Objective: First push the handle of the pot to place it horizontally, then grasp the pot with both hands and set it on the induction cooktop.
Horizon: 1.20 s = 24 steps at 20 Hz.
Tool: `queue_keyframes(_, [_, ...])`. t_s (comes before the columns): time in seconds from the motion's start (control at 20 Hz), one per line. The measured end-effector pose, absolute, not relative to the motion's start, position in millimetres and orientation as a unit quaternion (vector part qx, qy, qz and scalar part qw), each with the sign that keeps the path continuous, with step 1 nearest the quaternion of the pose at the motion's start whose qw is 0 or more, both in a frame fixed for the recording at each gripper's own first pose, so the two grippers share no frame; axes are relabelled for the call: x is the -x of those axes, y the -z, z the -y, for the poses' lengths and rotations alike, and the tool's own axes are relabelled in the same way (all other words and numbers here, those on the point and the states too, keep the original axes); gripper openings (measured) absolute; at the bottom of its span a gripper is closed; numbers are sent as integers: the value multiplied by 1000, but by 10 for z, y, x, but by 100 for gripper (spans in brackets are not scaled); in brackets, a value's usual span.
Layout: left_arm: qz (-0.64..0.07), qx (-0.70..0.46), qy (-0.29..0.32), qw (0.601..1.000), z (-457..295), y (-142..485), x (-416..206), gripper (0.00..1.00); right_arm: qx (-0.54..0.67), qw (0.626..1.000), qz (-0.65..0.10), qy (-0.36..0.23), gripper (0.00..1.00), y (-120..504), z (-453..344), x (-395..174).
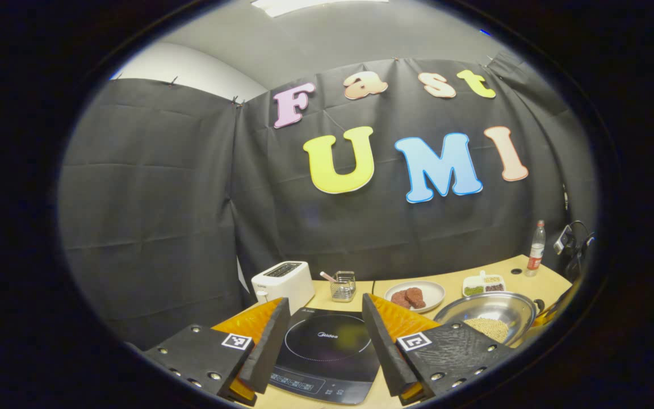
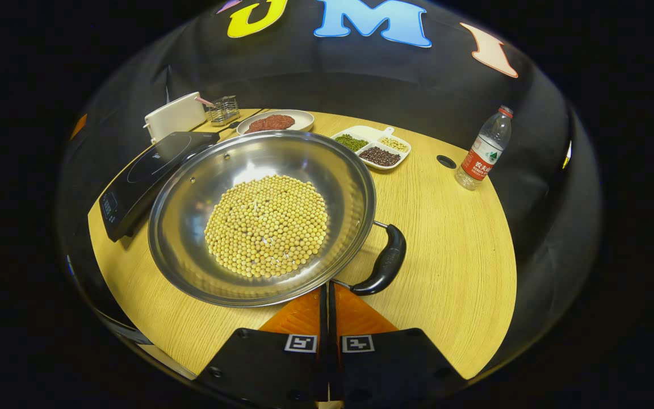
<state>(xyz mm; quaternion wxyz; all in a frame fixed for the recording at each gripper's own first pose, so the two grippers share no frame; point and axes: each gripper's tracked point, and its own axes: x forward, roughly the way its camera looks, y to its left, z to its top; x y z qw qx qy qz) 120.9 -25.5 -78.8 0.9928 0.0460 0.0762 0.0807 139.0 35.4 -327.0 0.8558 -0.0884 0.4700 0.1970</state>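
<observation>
A wide steel pot (image 2: 188,216) holding soybeans (image 2: 267,224) sits on the wooden table (image 2: 457,238). Its black side handle (image 2: 386,264) points to the right and slightly toward me. My right gripper (image 2: 327,288) is shut with nothing in it. Its tips are at the pot's near rim, just left of the handle's lower end; I cannot tell whether they touch. The black induction cooktop (image 2: 145,176) lies left of the pot. In the left gripper view my left gripper (image 1: 325,300) is open above the cooktop (image 1: 327,352), with the pot (image 1: 489,315) off to its right.
A white toaster (image 2: 175,116), a wire holder (image 2: 223,109), a plate of brown patties (image 2: 276,121) and a divided dish of beans (image 2: 372,147) line the table's far side. A water bottle (image 2: 483,147) stands far right, near a cable hole (image 2: 446,162).
</observation>
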Motion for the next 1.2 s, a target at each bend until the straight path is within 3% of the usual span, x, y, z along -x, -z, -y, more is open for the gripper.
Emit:
queue_keyframes(0.8, [-108,-39,-70,991,455,1033,-1117,75,52,874,-459,-149,2,3336,-245,-1833])
queue_keyframes(1.2, [-127,-25,-23,991,728,1281,-1330,77,35,907,-396,-138,3,2832,-253,-1783])
